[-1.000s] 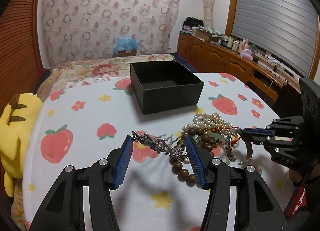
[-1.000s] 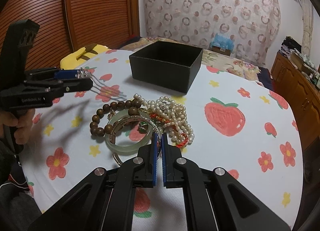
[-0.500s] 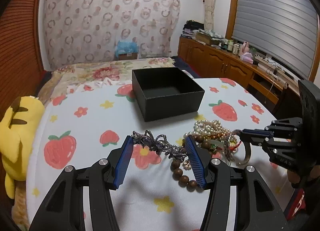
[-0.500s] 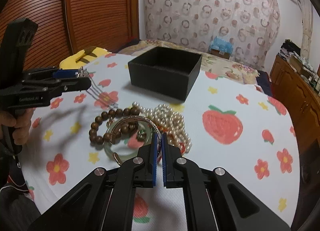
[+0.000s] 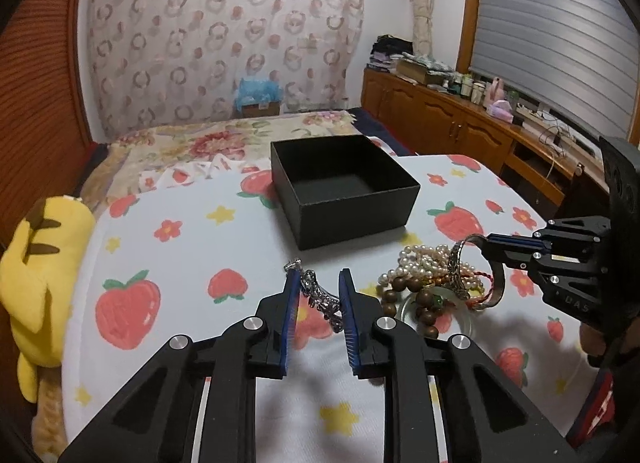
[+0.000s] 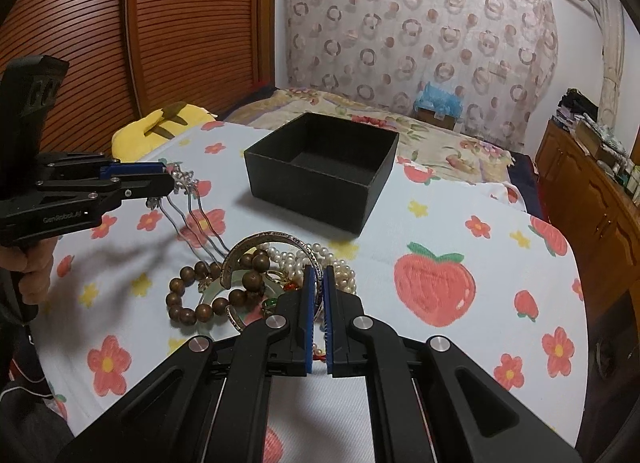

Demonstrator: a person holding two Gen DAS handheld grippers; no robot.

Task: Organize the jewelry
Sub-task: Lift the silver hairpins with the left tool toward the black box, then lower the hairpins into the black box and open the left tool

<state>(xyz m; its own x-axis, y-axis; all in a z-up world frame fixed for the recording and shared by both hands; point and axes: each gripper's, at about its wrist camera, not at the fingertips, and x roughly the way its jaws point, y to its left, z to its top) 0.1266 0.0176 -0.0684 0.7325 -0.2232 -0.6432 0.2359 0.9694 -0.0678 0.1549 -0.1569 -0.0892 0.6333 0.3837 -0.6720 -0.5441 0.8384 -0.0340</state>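
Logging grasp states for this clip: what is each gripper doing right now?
Left gripper: shut on the hair comb, lifted off the cloth.
Right gripper: shut on the metal bangle, raised from the pile.

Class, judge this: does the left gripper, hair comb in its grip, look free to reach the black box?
Probably yes. The left gripper holds the hair comb clear of the cloth, and only bare tablecloth lies before the black box.

A home bedroom — floral bed, wooden cabinets (cluttered tops), patterned curtain.
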